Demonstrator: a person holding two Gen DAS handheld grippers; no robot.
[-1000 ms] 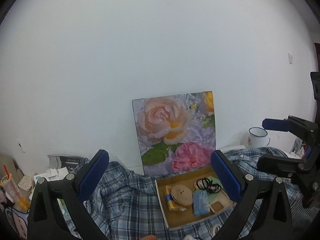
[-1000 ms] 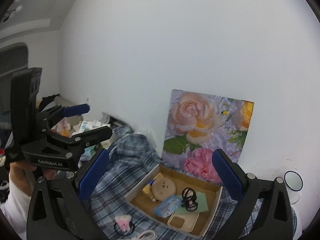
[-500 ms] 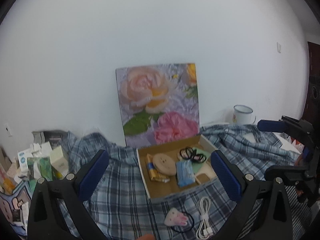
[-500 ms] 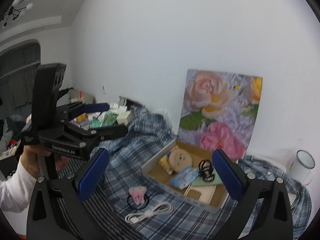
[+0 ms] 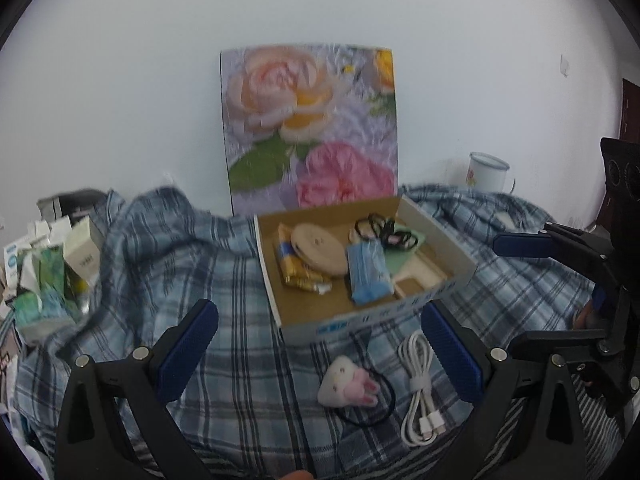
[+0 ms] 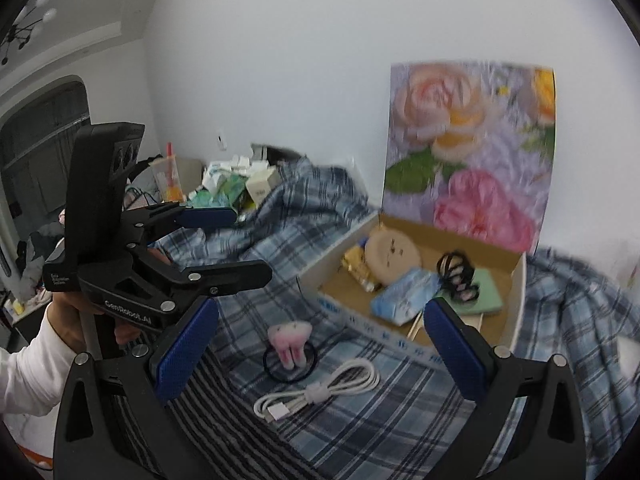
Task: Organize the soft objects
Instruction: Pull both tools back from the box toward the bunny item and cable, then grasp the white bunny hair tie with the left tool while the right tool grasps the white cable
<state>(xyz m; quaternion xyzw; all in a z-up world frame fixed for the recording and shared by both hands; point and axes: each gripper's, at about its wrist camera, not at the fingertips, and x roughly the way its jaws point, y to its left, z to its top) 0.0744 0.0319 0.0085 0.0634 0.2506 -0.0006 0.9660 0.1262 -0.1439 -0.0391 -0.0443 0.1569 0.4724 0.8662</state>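
Above the plaid cloth, both tongs (left, right) hover agape.

A flower painting leans against the plain white wall.

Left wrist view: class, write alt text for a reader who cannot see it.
An open left claw hovers over a plaid cloth, where a plush bunny hair tie and a coiled white cable lie before a cardboard box of small items. A floral picture leans behind.
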